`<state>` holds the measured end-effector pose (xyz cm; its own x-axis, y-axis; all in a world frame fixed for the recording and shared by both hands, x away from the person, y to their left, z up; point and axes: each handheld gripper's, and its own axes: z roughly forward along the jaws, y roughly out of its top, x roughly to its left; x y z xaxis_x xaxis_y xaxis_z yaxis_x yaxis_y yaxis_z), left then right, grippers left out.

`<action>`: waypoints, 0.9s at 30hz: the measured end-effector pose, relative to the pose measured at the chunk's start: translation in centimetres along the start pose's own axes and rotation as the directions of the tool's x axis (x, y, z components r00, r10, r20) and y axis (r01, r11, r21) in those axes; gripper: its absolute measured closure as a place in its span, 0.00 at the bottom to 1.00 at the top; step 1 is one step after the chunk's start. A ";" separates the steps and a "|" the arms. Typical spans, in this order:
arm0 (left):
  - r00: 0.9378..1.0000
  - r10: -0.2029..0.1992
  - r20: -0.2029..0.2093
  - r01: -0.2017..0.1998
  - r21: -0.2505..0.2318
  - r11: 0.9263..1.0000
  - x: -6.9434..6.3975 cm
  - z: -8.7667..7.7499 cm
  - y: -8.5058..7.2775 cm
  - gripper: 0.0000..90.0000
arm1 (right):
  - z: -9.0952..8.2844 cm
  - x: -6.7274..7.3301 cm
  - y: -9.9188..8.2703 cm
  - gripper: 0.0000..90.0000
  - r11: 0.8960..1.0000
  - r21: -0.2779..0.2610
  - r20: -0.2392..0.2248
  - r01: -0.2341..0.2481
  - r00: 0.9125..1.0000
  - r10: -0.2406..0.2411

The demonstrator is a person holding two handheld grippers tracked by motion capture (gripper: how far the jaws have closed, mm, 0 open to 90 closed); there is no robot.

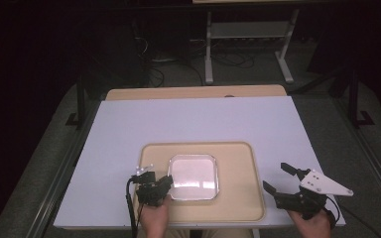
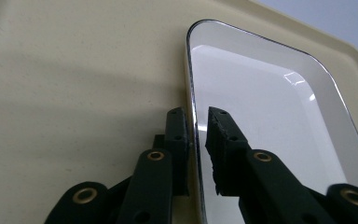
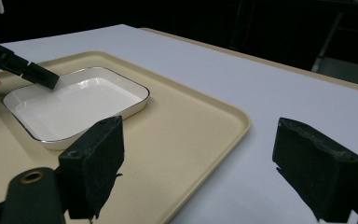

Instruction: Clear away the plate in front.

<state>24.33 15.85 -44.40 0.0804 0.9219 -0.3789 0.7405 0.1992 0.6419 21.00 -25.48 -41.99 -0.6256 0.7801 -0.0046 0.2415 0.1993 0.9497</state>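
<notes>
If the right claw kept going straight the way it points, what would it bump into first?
Probably nothing soon. The right claw stands open, aimed over the tray's edge and the bare white table. The dish lies off to its side. Depth is hard to judge.

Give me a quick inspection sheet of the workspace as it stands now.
Surface: white rectangular tabletop, with a beige rounded plastic tray on its near half.
Job's things: white square dish with a thin dark rim, empty, sitting in the tray.
Clutter: nothing seen.
Grippers: left claw straddles the dish's near-left rim, one jaw outside, one inside, a slight gap showing at the pads; right claw is wide open, over the tray's right edge, holding nothing.
Cables: black cable trails from the left claw off the near edge.
Surroundings: dark room, grey floor, white metal stand beyond the table.
</notes>
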 end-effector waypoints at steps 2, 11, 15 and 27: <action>1.000 -0.001 -0.002 0.001 -0.002 1.000 0.4 -0.1 0.0 0.83 | 0.0 0.0 0.0 0.17 1.000 0.001 -0.001 0.002 1.000 -0.002; 0.999 0.050 0.014 -0.050 -0.005 0.999 1.0 -0.5 0.3 0.77 | 0.1 0.0 0.1 0.17 1.000 0.002 0.000 0.003 1.000 -0.003; 0.995 0.095 0.023 -0.095 -0.018 0.995 0.9 -0.9 0.5 0.75 | 0.1 0.0 0.0 0.17 1.000 0.002 0.002 -0.002 1.000 0.002; 0.949 0.302 0.096 -0.300 -0.035 0.953 0.6 -1.6 1.0 0.75 | 0.0 -0.1 0.0 0.17 1.000 0.004 0.007 -0.009 1.000 0.009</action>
<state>24.07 17.13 -42.94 0.3636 0.9028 -0.2297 0.6584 -0.0746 0.7489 21.08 -25.54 -42.01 -0.6185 0.7858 0.0014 0.2496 0.1947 0.9486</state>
